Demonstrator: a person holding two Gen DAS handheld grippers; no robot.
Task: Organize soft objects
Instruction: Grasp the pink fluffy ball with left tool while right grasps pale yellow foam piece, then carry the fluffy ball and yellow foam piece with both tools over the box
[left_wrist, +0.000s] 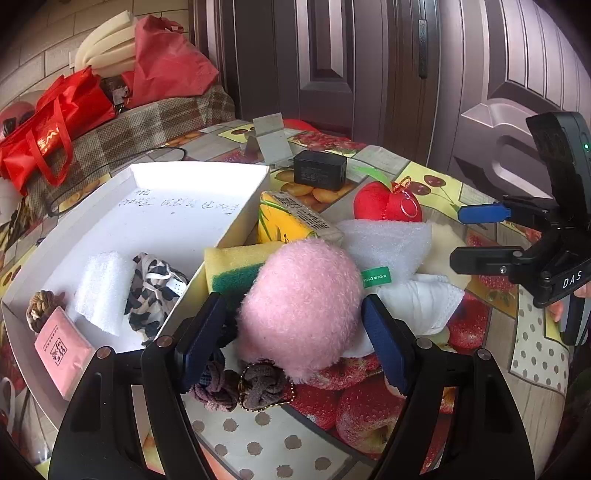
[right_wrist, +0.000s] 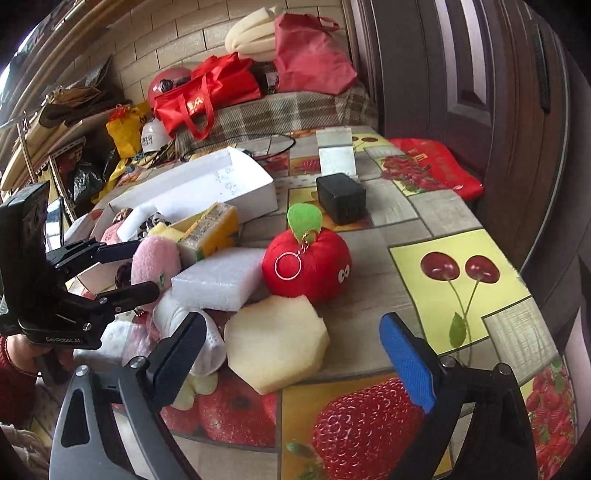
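Note:
My left gripper (left_wrist: 295, 325) is open, its jaws on either side of a pink fluffy plush (left_wrist: 301, 308) without pressing it; the plush also shows in the right wrist view (right_wrist: 155, 264). A white box (left_wrist: 155, 218) at the left holds a white foam piece (left_wrist: 101, 290), a black-and-white cloth (left_wrist: 153, 291), a rope knot (left_wrist: 42, 304) and a pink packet (left_wrist: 62, 349). My right gripper (right_wrist: 295, 354) is open and empty above a pale hexagonal sponge (right_wrist: 277, 341). A red plush apple (right_wrist: 308, 264), a white foam block (right_wrist: 218, 280) and a yellow-green sponge (left_wrist: 232, 269) lie around.
A black power adapter (right_wrist: 341, 197), a yellow carton (right_wrist: 210, 232), a white mask (left_wrist: 421, 302) and brown knit flowers (left_wrist: 236, 386) lie on the fruit-print tablecloth (right_wrist: 461, 258). Red bags (right_wrist: 207, 92) sit on a checked bench behind. A dark door stands at the right.

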